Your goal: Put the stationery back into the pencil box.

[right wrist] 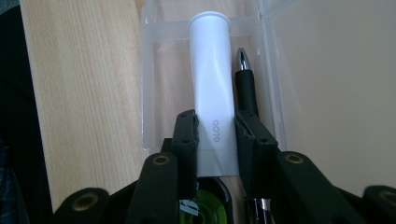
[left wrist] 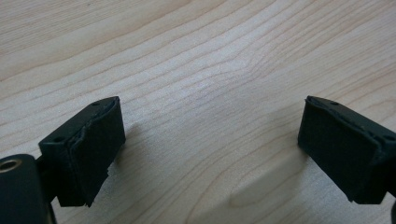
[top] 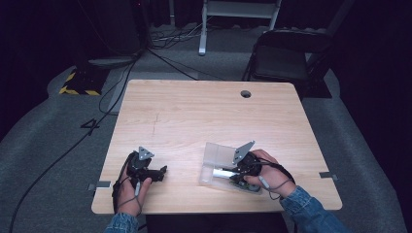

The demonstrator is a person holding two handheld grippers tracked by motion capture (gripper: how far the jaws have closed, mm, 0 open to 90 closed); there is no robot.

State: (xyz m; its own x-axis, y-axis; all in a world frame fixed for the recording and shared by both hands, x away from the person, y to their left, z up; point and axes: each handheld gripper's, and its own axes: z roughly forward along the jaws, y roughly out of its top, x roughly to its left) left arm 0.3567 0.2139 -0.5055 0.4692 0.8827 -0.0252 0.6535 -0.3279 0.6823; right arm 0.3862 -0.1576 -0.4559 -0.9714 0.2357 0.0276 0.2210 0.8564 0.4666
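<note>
- Right gripper (right wrist: 215,135): jaws narrow, 1 each side of the white glue stick (right wrist: 212,79) (label "GLOO"), clamped near its base end.
- Glue stick loc.: inside the clear plastic case (right wrist: 148,93), near-right part of the table (top: 194,111), approx. 5 o'clock from table centre.
- Long axis: runs 12–6 o'clock in right gripper view, in line w/ the jaws; cap end at 12.
- Black pen (right wrist: 244,88) lies parallel, just beside stick at 3 o'clock, touching or nearly so; cannot tell which.
- Case lid (top: 219,154) open, tilted up at 12 o'clock.
- Left gripper (left wrist: 210,149): jaws wide, empty, over bare wood; well apart from case, at its 9 o'clock.
- Nearer hand: right. Judgement: next move follows stick axis; pen may drag along.
</note>
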